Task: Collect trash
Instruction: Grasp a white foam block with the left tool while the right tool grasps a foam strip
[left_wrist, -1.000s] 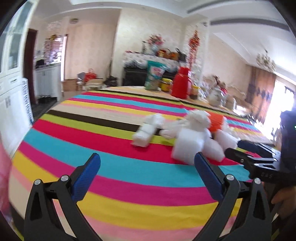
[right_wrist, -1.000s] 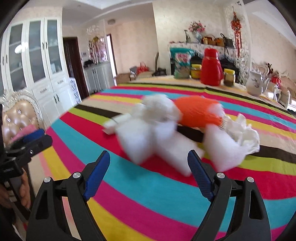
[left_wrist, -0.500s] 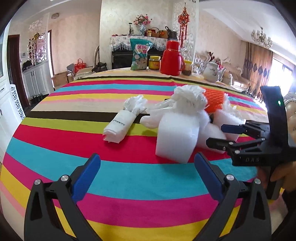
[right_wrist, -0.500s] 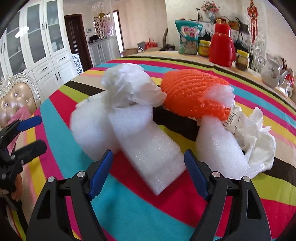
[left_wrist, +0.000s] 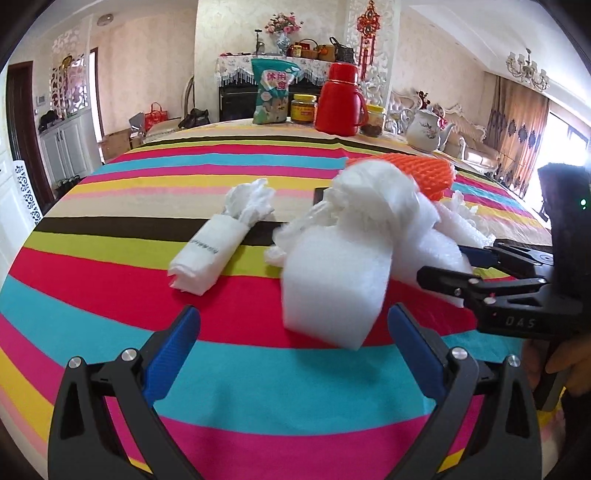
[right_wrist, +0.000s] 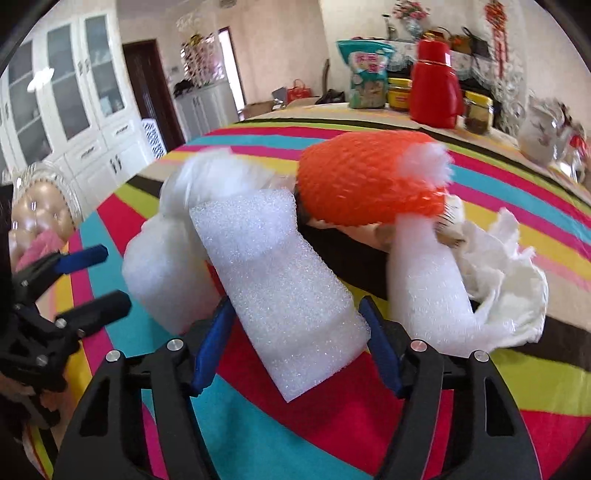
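A heap of trash lies on the striped tablecloth (left_wrist: 110, 306): a white foam block (right_wrist: 280, 280) (left_wrist: 332, 291), two more foam pieces (right_wrist: 424, 288) (right_wrist: 162, 273), a crumpled white plastic bag (left_wrist: 373, 192), an orange foam net (right_wrist: 369, 181) (left_wrist: 424, 171) and crumpled tissue (right_wrist: 513, 284). A rolled napkin in a paper sleeve (left_wrist: 207, 254) lies apart, to the left. My right gripper (right_wrist: 297, 343) (left_wrist: 443, 264) straddles the near end of the foam block; its jaws are closing, pads right at the block's sides, no squeeze visible. My left gripper (left_wrist: 291, 347) (right_wrist: 110, 277) stands open just short of the block, nothing between its fingers.
At the table's far edge stand a red thermos (left_wrist: 340, 99), a snack bag (left_wrist: 271, 92), jars (left_wrist: 303, 108) and a white teapot (left_wrist: 424, 127). White cabinets (right_wrist: 55, 92) and a padded chair back (right_wrist: 40, 206) are off the table's left side. A hand (left_wrist: 565, 354) holds the right gripper.
Both grippers came forward and down toward the heap. The right jaws narrowed around the foam block, which now sits between the pads. The left jaws stayed wide.
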